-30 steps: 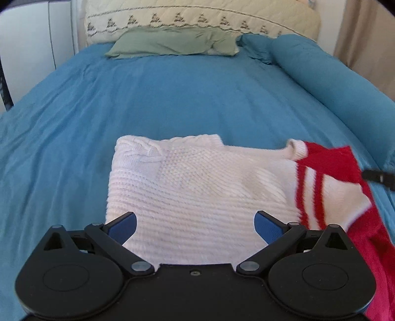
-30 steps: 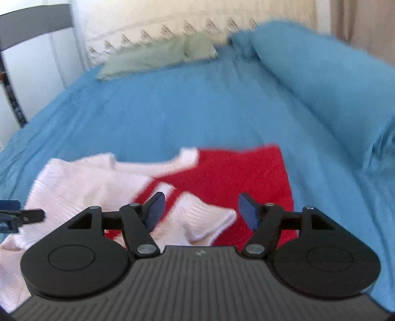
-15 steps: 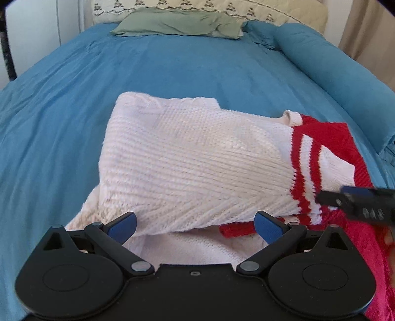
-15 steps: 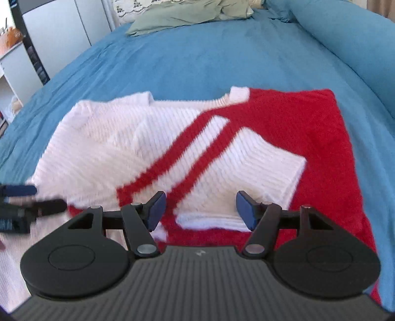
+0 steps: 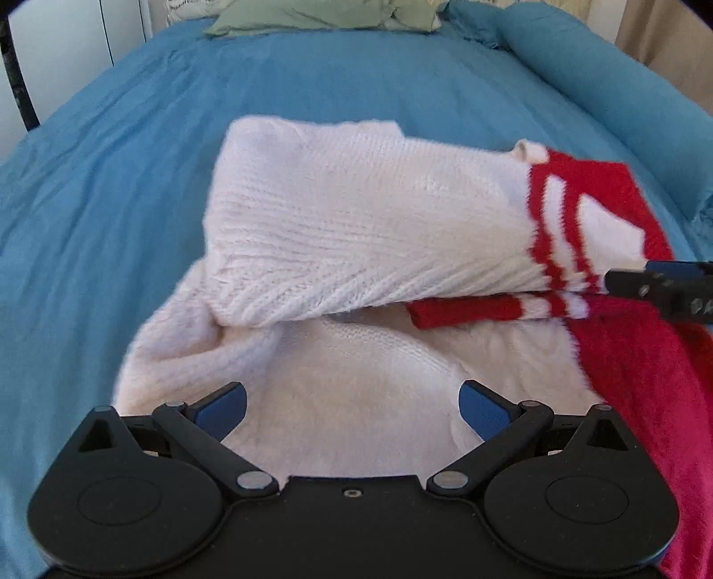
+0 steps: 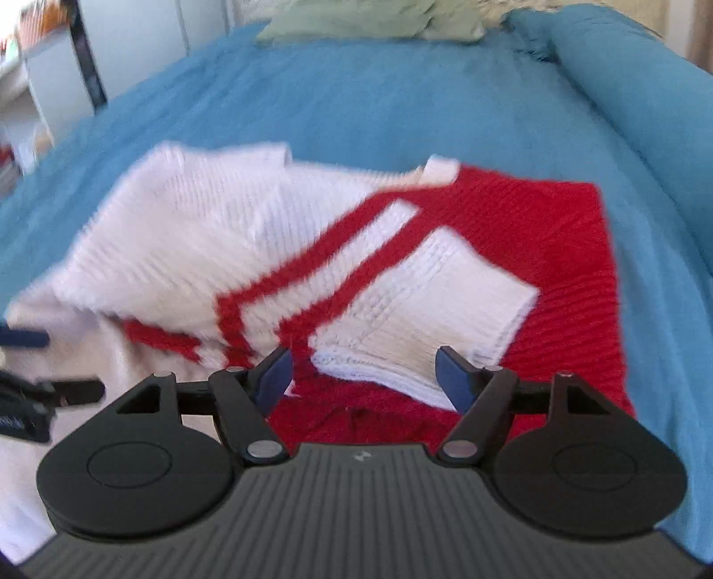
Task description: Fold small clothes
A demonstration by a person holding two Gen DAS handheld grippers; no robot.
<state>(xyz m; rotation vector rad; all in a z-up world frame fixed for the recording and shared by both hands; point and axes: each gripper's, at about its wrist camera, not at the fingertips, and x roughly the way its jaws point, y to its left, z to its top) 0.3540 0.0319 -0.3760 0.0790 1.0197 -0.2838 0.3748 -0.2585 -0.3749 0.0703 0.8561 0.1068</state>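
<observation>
While 1 sweater (image 5: pixel 365 231) lies on bed (image 5: pixel 111 200), 2 grippers, L (image 5: pixel 352 407) & R (image 6: pixel 363 374), gape, empty.

Bedspread (image 5: pixel 111 200) bare around sweater (image 5: pixel 356 222); bolster (image 6: pixel 624 89) right

White ribbed sweater (image 5: pixel 365 231) with red stripes and red half; blue bedspread (image 5: pixel 133 187); green pillow (image 5: pixel 312 15).
</observation>
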